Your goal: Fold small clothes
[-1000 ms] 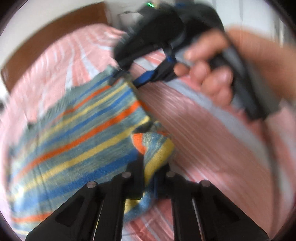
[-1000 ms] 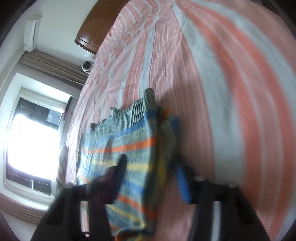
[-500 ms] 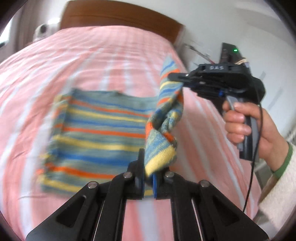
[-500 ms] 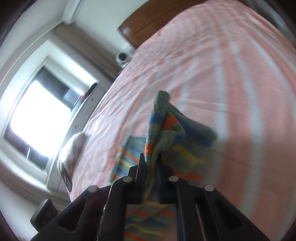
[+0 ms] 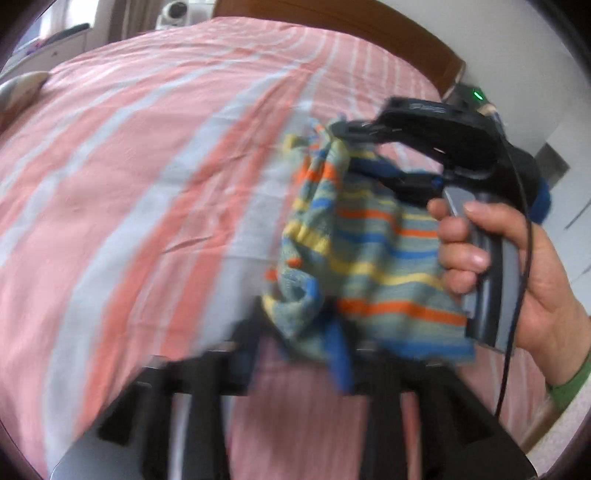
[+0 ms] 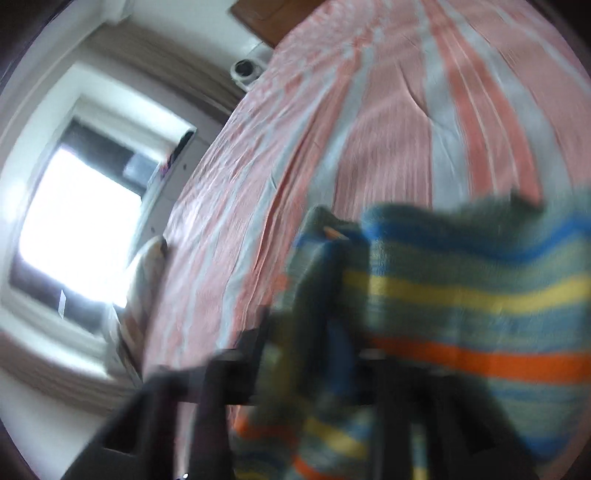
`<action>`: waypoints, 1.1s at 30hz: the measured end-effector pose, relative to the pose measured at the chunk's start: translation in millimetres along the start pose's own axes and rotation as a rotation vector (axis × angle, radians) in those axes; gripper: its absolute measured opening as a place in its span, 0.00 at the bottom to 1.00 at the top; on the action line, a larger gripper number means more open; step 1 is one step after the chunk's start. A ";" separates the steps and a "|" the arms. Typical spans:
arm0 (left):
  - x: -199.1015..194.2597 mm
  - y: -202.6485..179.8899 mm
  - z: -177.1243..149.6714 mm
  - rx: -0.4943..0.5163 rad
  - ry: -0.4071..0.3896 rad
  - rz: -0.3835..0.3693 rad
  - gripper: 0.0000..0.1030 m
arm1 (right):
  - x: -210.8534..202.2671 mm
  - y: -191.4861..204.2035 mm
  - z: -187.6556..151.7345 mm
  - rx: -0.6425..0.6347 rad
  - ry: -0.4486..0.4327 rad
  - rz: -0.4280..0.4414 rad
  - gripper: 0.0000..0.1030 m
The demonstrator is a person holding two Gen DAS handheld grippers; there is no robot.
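Note:
A small knit garment striped grey-green, blue, yellow and orange hangs in the air above the pink and grey striped bed. My left gripper is shut on its lower bunched corner. My right gripper, held by a hand, is shut on its upper corner. In the right wrist view the garment fills the lower right and my right gripper pinches its edge. Both views are motion blurred.
A brown wooden headboard is at the far end of the bed. A bright window and a pillow are on the left side. A small white device stands beside the headboard.
Both grippers have lifted the garment fully off the bed. It now hangs stretched between them, and the two grippers have moved apart and upward.

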State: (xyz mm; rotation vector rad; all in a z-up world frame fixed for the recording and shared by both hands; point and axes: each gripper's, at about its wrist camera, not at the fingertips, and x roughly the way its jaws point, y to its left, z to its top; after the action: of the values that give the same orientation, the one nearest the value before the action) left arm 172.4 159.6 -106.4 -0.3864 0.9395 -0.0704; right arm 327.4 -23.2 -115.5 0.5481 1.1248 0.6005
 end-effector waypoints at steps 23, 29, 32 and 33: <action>-34.8 35.6 -2.9 0.141 0.046 0.190 0.63 | -138.7 -3.9 -184.3 -0.453 0.042 -0.318 0.46; -10.7 29.7 57.6 0.128 0.080 -0.095 0.92 | -158.7 -13.1 -140.4 -0.301 -0.103 -0.243 0.71; 38.5 15.6 86.9 0.168 0.158 -0.092 0.92 | -141.0 -27.7 -108.0 -0.174 -0.134 -0.183 0.71; 48.2 9.4 88.0 0.171 0.183 -0.100 0.92 | -129.5 -35.9 -96.7 -0.123 -0.125 -0.160 0.71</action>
State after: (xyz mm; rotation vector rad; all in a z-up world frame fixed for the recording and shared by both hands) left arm 270.2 183.3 -100.6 -0.2708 1.0855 -0.2800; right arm 202.6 -128.2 -87.0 0.3799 0.9960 0.4862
